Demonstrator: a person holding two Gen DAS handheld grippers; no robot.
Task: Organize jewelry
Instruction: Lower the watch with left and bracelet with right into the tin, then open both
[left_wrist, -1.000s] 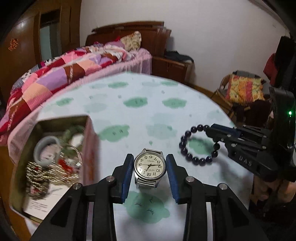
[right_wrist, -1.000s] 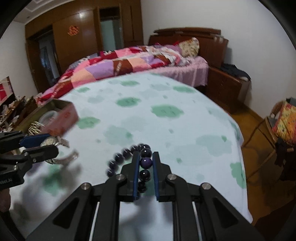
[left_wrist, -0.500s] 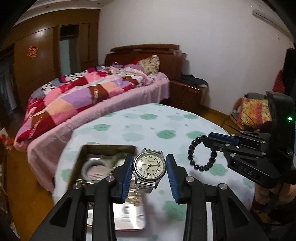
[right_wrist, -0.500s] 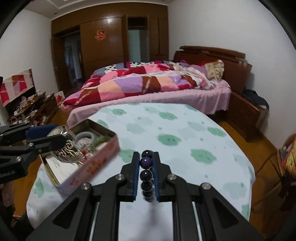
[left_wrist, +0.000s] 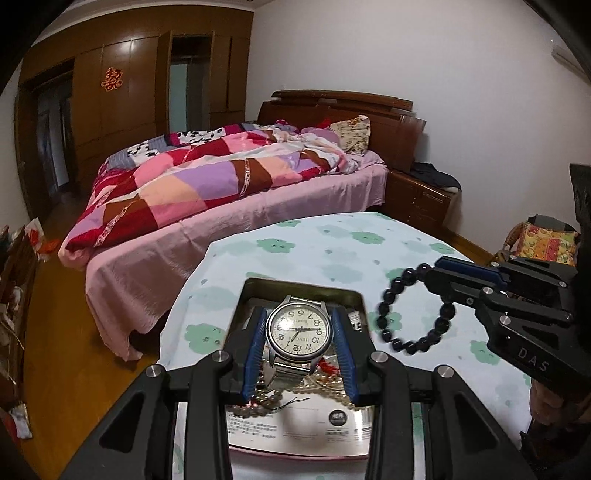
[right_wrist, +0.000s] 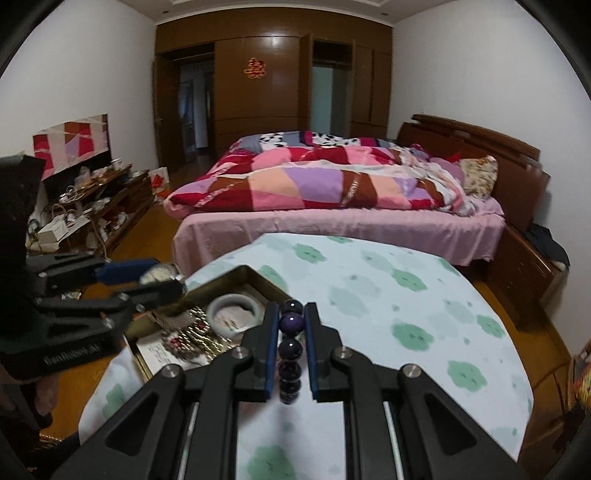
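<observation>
My left gripper (left_wrist: 299, 328) is shut on a silver wristwatch (left_wrist: 298, 330) with a cream dial and holds it above the open metal jewelry tin (left_wrist: 354, 299). It also shows in the right wrist view (right_wrist: 162, 277). My right gripper (right_wrist: 291, 317) is shut on a dark purple bead bracelet (right_wrist: 291, 323), which hangs in the air to the right of the tin in the left wrist view (left_wrist: 413, 308). The tin (right_wrist: 236, 275) holds a pale bangle (right_wrist: 232, 314), chains and beads (right_wrist: 192, 332).
The round table (right_wrist: 388, 295) has a pale cloth with green cloud prints. A bed with a patchwork quilt (right_wrist: 332, 181) stands just behind it. A cluttered low cabinet (right_wrist: 85, 210) is at the left, a wooden nightstand (right_wrist: 528, 266) at the right.
Both grippers have risen from the table with the watch and the bracelet. The left gripper has moved over the tin; the right one has come closer to it.
</observation>
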